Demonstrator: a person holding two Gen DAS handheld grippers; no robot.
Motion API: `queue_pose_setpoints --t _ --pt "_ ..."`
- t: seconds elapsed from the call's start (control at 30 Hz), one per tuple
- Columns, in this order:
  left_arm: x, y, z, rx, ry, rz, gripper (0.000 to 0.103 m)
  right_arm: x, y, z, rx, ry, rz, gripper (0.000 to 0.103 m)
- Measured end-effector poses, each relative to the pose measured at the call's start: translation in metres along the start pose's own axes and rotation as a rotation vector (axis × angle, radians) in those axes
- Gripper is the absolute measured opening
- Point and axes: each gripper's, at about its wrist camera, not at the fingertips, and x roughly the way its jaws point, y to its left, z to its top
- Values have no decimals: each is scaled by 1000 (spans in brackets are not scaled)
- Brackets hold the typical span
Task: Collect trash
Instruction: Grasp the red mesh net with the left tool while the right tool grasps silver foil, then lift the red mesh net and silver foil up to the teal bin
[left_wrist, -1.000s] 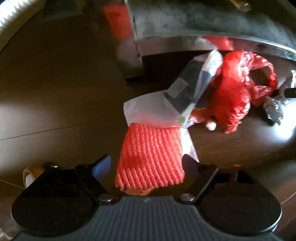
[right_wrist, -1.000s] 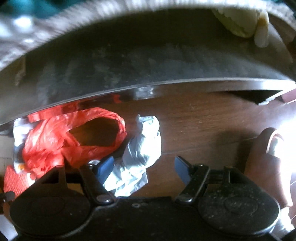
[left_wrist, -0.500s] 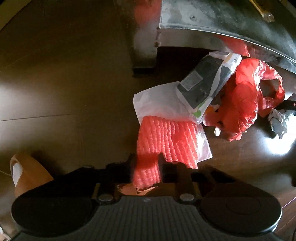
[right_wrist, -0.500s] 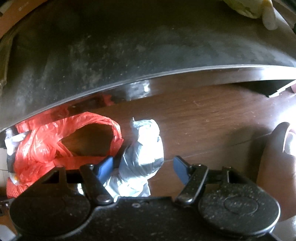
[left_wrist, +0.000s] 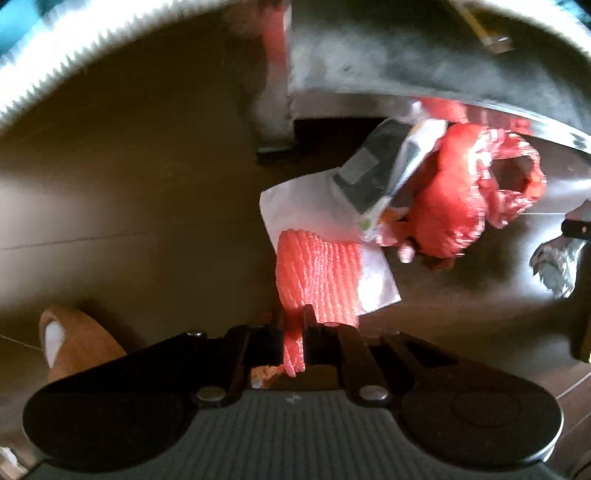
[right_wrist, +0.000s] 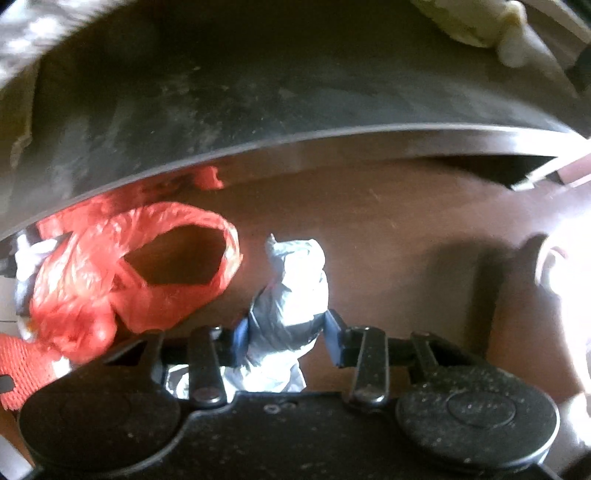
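On the dark wooden floor lies a heap of trash. My left gripper (left_wrist: 294, 334) is shut on the near edge of a red foam fruit net (left_wrist: 319, 275), which lies on a white plastic wrapper (left_wrist: 295, 206). Beyond it are a black-and-white packet (left_wrist: 373, 173) and a crumpled red plastic bag (left_wrist: 461, 199). My right gripper (right_wrist: 286, 338) is shut on a crumpled silvery-white wrapper (right_wrist: 295, 288), which also shows in the left wrist view (left_wrist: 556, 266). The red bag (right_wrist: 122, 277) lies just left of it.
A dark piece of furniture with a shiny metal lower edge (right_wrist: 295, 144) stands right behind the trash, its leg (left_wrist: 275, 110) by the packet. A foot in a brown slipper (left_wrist: 74, 347) is at lower left, another (right_wrist: 561, 280) at far right.
Both grippers have shut: the left closed on the red foam net about half a second ago, and the right has just closed on the silvery wrapper it was straddling.
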Motion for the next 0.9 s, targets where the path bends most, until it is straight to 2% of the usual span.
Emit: queue_pose_setpoints --t 0.13,0.33,0.43,0.6,0.77,0.9 --pt "-31 -12 -8 -18 -8 5 8 -31 6 -19 -22 -10 13 39" --pt "-93 -38 -31 -22 -85 -5 8 -99 15 -25 -22 -63 82 39" --pt "-129 -50 -49 -31 -144 -22 8 -141 13 -24 -1 -97 140 39" --pt "-192 -64 -71 -44 -253 -38 8 -212 15 -34 -62 -176 188 39" --pt "-250 -68 -93 -62 -359 -46 8 -277 4 -44 -63 -234 279 39" --pt "-299 -72 -109 -65 -459 -61 8 -333 -4 -54 -121 -319 298 39"
